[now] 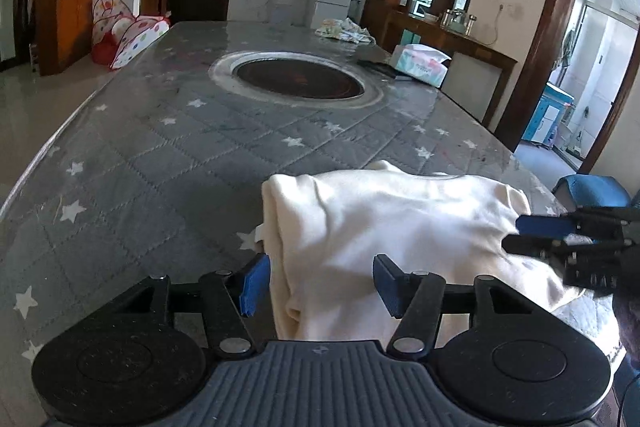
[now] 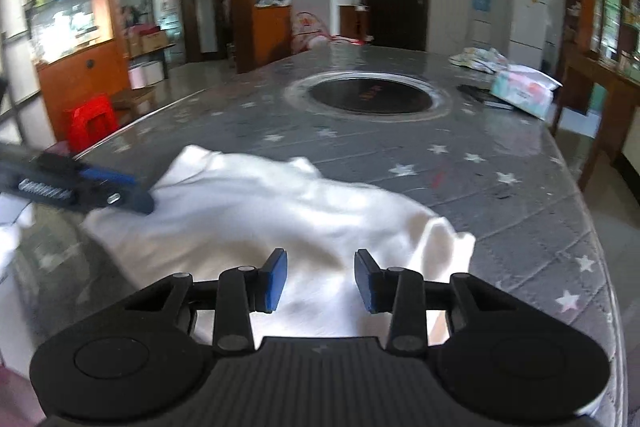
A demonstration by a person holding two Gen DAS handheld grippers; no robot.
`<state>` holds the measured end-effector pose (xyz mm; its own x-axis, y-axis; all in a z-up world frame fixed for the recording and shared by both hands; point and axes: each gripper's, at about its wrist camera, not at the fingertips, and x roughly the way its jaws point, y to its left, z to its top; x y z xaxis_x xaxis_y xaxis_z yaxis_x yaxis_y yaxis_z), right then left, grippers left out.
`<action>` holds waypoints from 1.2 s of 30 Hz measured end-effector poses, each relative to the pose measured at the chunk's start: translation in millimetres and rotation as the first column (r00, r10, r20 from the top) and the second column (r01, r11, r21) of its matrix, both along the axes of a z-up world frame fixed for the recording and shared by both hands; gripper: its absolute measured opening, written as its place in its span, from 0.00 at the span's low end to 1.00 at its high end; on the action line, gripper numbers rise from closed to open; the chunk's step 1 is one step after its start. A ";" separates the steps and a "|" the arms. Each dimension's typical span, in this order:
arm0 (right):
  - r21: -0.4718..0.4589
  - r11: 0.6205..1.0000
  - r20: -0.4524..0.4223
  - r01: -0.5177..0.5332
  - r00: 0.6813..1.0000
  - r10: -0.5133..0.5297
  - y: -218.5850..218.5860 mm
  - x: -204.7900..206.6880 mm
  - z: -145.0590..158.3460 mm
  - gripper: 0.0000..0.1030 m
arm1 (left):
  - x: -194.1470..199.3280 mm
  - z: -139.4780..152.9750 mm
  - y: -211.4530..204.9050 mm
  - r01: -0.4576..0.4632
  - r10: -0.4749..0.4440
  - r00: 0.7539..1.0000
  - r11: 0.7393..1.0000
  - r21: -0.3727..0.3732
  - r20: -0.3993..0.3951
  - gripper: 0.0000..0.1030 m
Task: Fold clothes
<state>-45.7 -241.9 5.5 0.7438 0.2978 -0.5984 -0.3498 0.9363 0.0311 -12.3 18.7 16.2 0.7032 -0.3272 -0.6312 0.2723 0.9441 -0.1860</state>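
A cream white garment (image 1: 392,227) lies folded on the near end of the grey star-patterned table (image 1: 160,155); it also shows in the right wrist view (image 2: 256,219). My left gripper (image 1: 320,279) is open, its blue pads on either side of the garment's near left edge, holding nothing. My right gripper (image 2: 320,281) is open just above the garment's near right part, holding nothing. The right gripper also shows at the garment's right edge in the left wrist view (image 1: 536,235). The left gripper shows at the garment's left edge in the right wrist view (image 2: 120,191).
A round dark hotplate (image 1: 298,77) is set in the table's middle. A tissue pack (image 1: 420,63) and a crumpled patterned cloth (image 1: 346,29) lie at the far right. A red stool (image 2: 90,121) stands left of the table. A blue chair (image 1: 592,187) stands at the right.
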 end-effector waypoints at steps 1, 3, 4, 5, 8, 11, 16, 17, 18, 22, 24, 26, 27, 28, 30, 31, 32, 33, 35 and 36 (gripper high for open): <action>-0.003 1.000 0.001 0.010 1.000 -0.010 -2.2 4.8 0.3 0.36 | 0.8 -0.7 1.5 -0.007 0.007 1.000 1.000 0.000 -0.002 0.59; -0.014 1.000 0.004 0.028 1.000 -0.028 -6.3 15.6 -0.3 0.37 | 2.6 -2.0 4.7 -0.022 0.021 1.000 1.000 -0.003 -0.009 0.59; -0.018 0.999 0.000 0.041 0.999 -0.041 -9.0 22.7 -2.1 0.37 | 3.6 -2.6 6.4 -0.030 0.030 0.999 1.000 -0.006 -0.013 0.59; -0.022 0.998 -0.009 0.057 0.998 -0.058 -11.8 29.3 -4.6 0.37 | 4.6 -3.2 8.0 -0.038 0.038 0.999 0.999 -0.009 -0.018 0.59; -0.026 0.994 -0.035 0.105 0.994 -0.106 -19.0 44.5 -11.0 0.37 | 7.6 -5.8 13.2 -0.069 0.069 0.997 0.998 0.003 -0.027 0.59; -0.022 0.995 -0.023 0.093 0.995 -0.093 -15.8 44.2 -6.4 0.37 | 8.8 -4.6 15.3 -0.073 0.072 0.997 0.997 -0.012 -0.031 0.59; -0.029 1.000 -0.006 -0.007 1.000 0.007 11.9 40.3 1.6 0.41 | 13.5 1.5 5.3 -0.038 0.037 0.999 0.999 -0.039 -0.018 0.59; -0.029 0.999 -0.007 -0.030 1.000 0.029 18.9 40.1 1.9 0.42 | 14.6 2.7 2.7 -0.030 0.029 0.999 0.999 -0.043 -0.014 0.59; -0.028 0.998 -0.007 -0.052 0.999 0.052 26.3 39.6 1.5 0.42 | 16.4 3.2 -1.3 -0.021 0.020 1.000 0.999 -0.039 -0.011 0.59; -0.045 0.992 0.000 -0.121 0.993 0.121 51.5 35.4 -2.8 0.43 | 28.6 -2.2 -12.2 -0.013 0.013 1.000 1.000 -0.013 -0.020 0.59; -0.070 0.988 0.006 -0.136 0.991 0.136 59.2 33.3 -6.5 0.44 | 32.4 -6.3 -14.3 -0.017 0.017 1.000 1.000 0.007 -0.023 0.59; -0.088 0.987 0.010 -0.135 0.991 0.136 62.8 31.7 -8.1 0.44 | 32.6 -6.9 -14.3 -0.017 0.018 1.000 1.000 0.015 -0.020 0.59; -0.089 0.987 0.014 -0.131 0.991 0.133 62.9 30.2 -6.1 0.44 | 32.1 -6.1 -13.4 -0.017 0.017 1.000 1.000 0.011 -0.022 0.59; -0.087 0.988 0.019 -0.127 0.991 0.129 62.8 28.8 -3.8 0.44 | 31.3 -5.1 -11.3 -0.019 0.019 1.000 1.000 0.004 -0.024 0.59; -0.084 0.987 0.034 -0.135 0.990 0.138 64.0 24.2 0.8 0.45 | 29.0 -2.3 -5.0 -0.033 0.033 0.999 0.999 -0.007 -0.017 0.60; -0.086 0.986 0.037 -0.144 0.988 0.147 65.1 22.3 1.4 0.45 | 28.0 -0.6 -1.0 -0.041 0.040 0.999 0.999 -0.017 -0.015 0.60; -0.091 0.984 0.032 -0.153 0.987 0.156 66.9 21.3 0.2 0.46 | 25.8 1.6 4.4 -0.051 0.051 0.999 0.998 -0.032 -0.014 0.60; -0.101 0.982 0.020 -0.161 0.986 0.164 69.2 21.4 -2.5 0.46 | 23.5 3.4 10.0 -0.063 0.062 0.998 0.997 -0.044 -0.014 0.62; -0.114 0.980 0.006 -0.165 0.986 0.167 72.1 21.4 -7.8 0.46 | 19.0 7.0 21.2 -0.086 0.085 0.996 0.994 -0.066 -0.014 0.67; -0.115 0.980 0.010 -0.162 0.986 0.164 73.0 19.8 -7.4 0.45 | 16.6 8.5 26.9 -0.100 0.099 0.995 0.993 -0.070 -0.012 0.69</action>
